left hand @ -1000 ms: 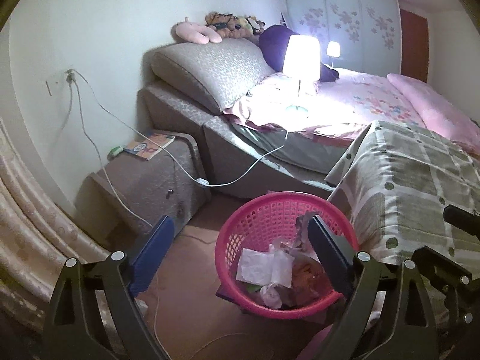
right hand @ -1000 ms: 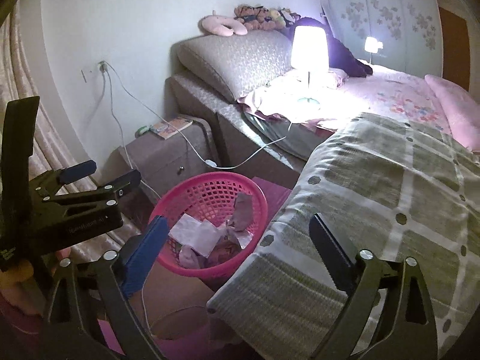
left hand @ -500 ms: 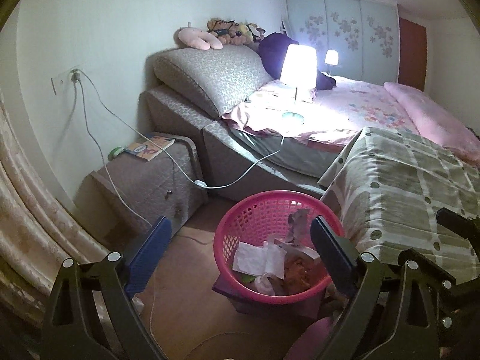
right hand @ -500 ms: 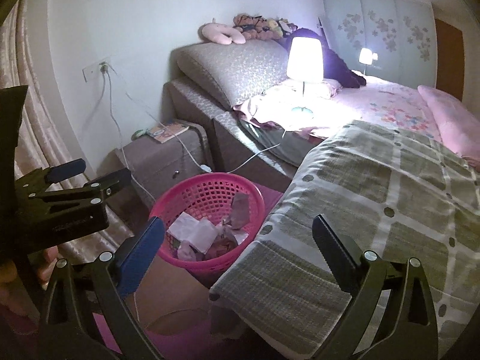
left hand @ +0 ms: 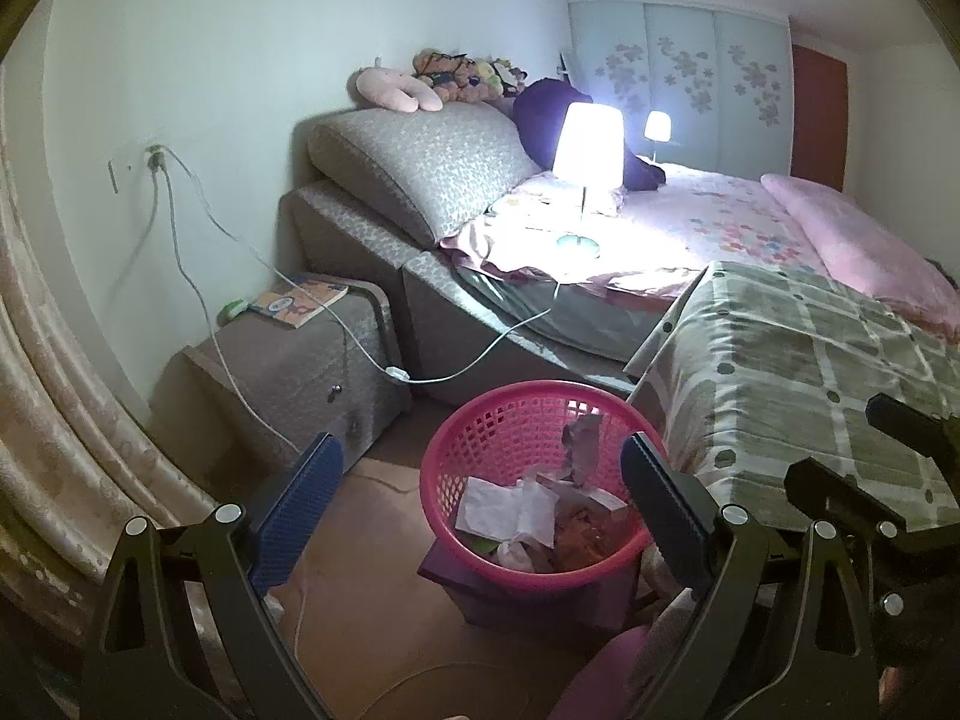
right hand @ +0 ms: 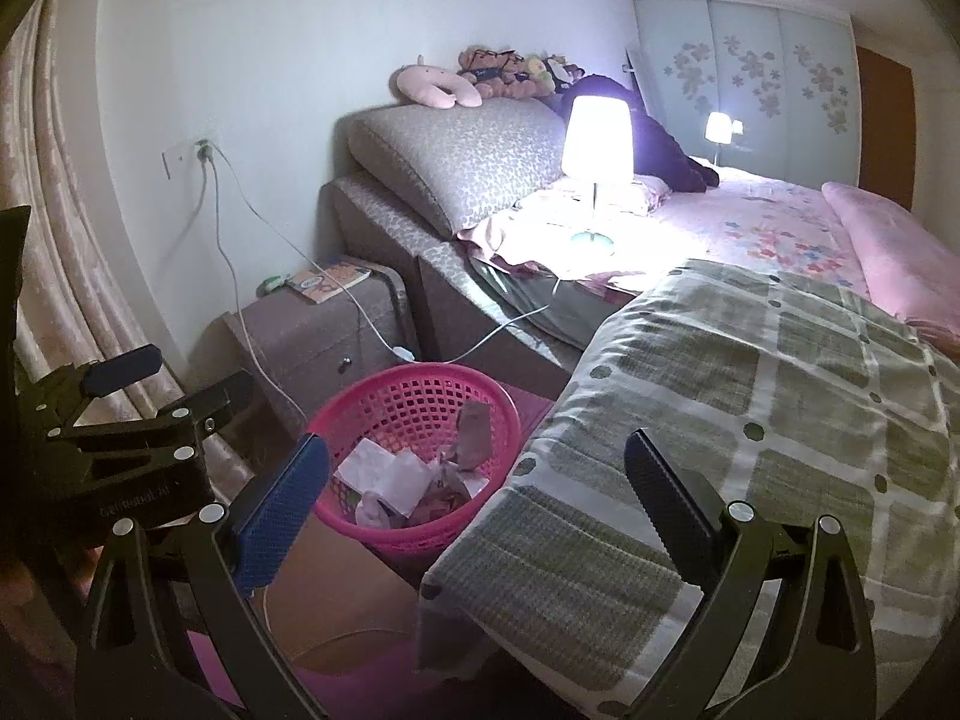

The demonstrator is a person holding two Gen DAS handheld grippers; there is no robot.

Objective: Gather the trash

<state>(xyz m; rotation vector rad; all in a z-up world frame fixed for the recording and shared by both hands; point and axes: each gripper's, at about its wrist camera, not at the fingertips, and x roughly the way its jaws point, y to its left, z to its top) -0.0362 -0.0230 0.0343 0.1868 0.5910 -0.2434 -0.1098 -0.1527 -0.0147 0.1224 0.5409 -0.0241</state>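
Our left gripper (left hand: 480, 495) and right gripper (right hand: 477, 489) are built alike: black angular frames with triangular cut-outs and round silver screws at the joints. Each carries two flat fingers, one faced with a blue, finely dotted pad (right hand: 279, 507) and the other black with a serrated edge (right hand: 666, 495). On the left gripper's black body we read faint, small lettering, too blurred to make out.

Home bedroom. Bed (left hand: 708, 228) with pink floral sheet, padded headboard (left hand: 414, 162), plush toys (left hand: 462, 75) on top, lit lamp (left hand: 587, 147), bedside cabinet (left hand: 300, 360), sliding wardrobe doors (left hand: 678, 72), curtain (left hand: 42, 420) at left.
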